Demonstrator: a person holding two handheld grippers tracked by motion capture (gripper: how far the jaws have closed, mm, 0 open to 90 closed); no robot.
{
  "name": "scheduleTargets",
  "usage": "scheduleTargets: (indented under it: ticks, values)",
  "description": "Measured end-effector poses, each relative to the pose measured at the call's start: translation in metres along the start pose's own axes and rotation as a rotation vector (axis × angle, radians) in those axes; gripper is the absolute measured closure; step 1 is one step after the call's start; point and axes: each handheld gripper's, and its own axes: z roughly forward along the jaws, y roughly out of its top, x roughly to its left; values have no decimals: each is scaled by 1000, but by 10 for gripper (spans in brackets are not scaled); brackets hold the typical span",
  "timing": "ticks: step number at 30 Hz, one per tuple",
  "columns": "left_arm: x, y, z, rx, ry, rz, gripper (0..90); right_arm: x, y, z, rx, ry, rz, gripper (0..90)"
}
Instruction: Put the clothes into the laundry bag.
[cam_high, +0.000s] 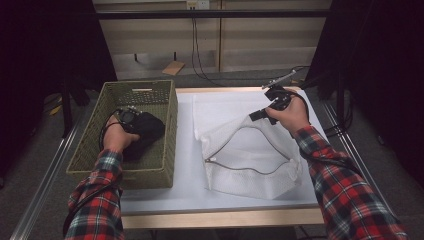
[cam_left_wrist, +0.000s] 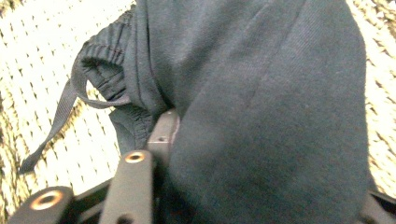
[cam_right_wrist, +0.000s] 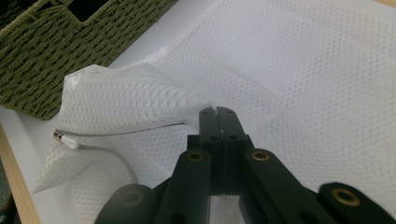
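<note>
A fixed high camera looks forward and down over the table (cam_high: 190, 150). Each gripper-mounted camera sits close: one inside the woven basket (cam_high: 150, 95), the other above the white mesh bag (cam_right_wrist: 303, 70), with that basket (cam_right_wrist: 70, 42) beyond.

Dark navy garment (cam_left_wrist: 261, 107), olive woven basket (cam_high: 90, 145), white mesh bag (cam_high: 260, 177)

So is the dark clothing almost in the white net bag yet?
Not yet. Done: the white mesh laundry bag lies unzipped on the table, and the right gripper is shut on its edge, lifting the mouth open. In hand: the left gripper is down in the green woven basket, with the dark fabric garment between its fingers. Left: lift the garment across and put it in the bag.
</note>
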Motion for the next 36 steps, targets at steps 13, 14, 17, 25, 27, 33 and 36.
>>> scheduleTargets:
  ticks: [13,14,17,25,27,33,36]
  values:
    - [10,4,-25,37,-155,-232,700,2,8,1,10,7,7,900]
    - [11,5,-28,34,-161,-252,706,2,8,2,5,12,1,900]
    - [14,6,-36,29,-191,-298,723,3,9,2,6,11,8,900]
    - [17,10,-54,-4,-240,-358,742,4,9,1,7,12,6,900]
    - [19,13,-60,-16,-249,-358,743,4,9,1,4,11,4,900]
    - [18,20,-74,-22,-275,-366,744,3,9,0,2,16,7,900]
    - [17,22,-78,-16,-291,-380,744,3,9,-1,1,16,7,900]
